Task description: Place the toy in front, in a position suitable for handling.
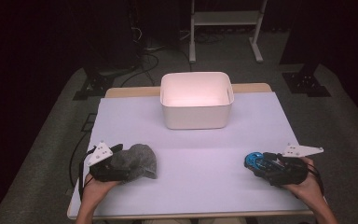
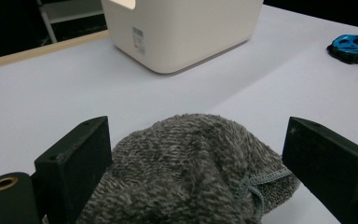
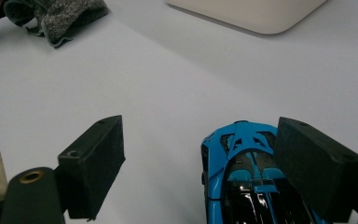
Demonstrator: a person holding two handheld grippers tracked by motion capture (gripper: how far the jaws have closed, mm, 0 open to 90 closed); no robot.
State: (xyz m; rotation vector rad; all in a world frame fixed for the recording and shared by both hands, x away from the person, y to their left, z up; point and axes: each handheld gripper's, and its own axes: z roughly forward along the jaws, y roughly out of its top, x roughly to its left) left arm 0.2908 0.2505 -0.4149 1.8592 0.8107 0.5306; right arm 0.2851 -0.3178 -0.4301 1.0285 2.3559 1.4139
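Car (image 1: pixel 255 161) nose points left toward the cloth (image 1: pixel 137 161), between the wide-open right gripper (image 3: pixel 198 168); bare table (image 1: pixel 200 154) before the bin (image 1: pixel 196 99). Left gripper (image 2: pixel 196 168) gapes around cloth.

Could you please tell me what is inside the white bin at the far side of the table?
The white bin looks empty in the high view: bare pale floor and inner walls. Its near wall hides the floor strip just behind it.

A lab or test room: a white tabletop (image 1: pixel 191 154) on grey carpet (image 1: pixel 42 154), dark surroundings, loose cables (image 1: pixel 144 60) and tripod feet (image 1: pixel 307 84) behind.
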